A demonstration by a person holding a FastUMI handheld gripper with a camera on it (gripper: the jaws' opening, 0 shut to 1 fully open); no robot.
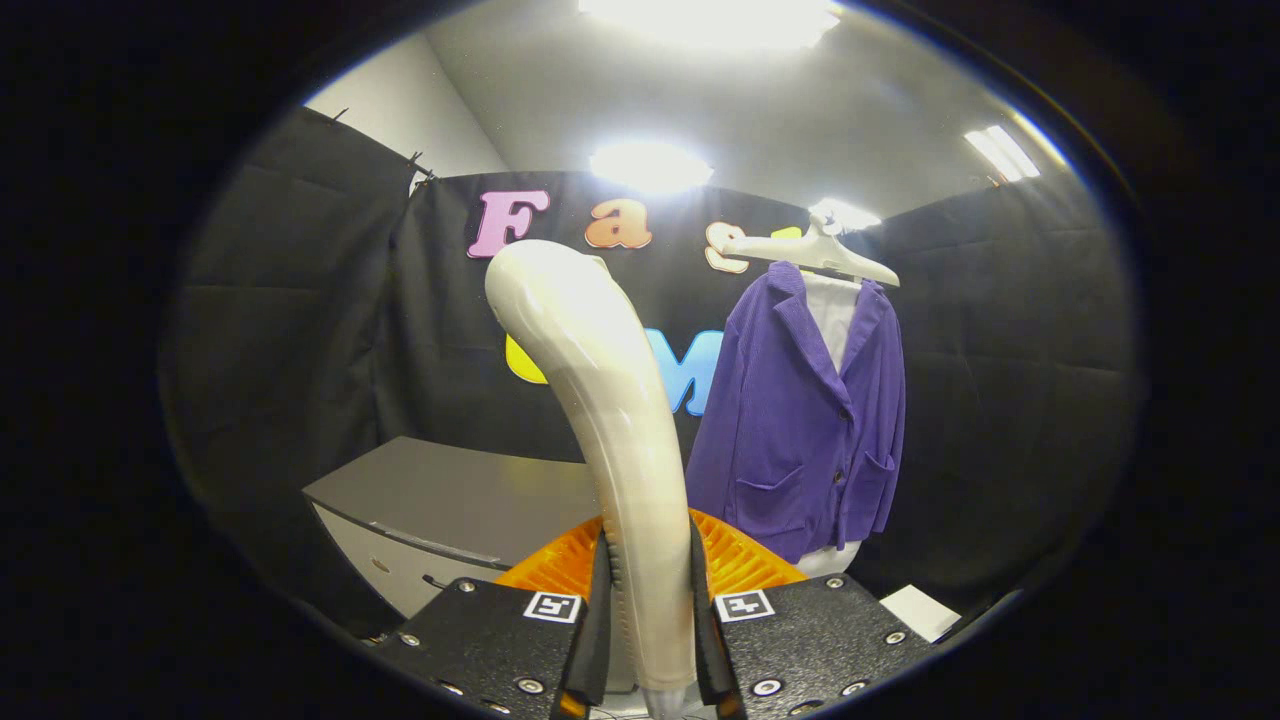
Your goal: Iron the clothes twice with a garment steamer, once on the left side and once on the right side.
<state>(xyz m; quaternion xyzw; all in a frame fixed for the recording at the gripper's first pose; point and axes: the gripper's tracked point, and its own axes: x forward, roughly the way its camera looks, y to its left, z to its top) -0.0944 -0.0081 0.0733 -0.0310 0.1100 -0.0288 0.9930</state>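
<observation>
Gripper [648,640] clamped on the cream steamer [610,420], both fingers [592,640] pressing its handle, head curving up and left. Orange ribbed base [745,560] just behind the fingers. Purple jacket [800,420] on a white hanger [815,255] hangs farther off to the right. Grey cabinet [450,510] far left.

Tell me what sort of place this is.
Likely a cloth-walled test booth: purple jacket on a hanger, grey cabinet, and the gripper shut on a steamer.
</observation>
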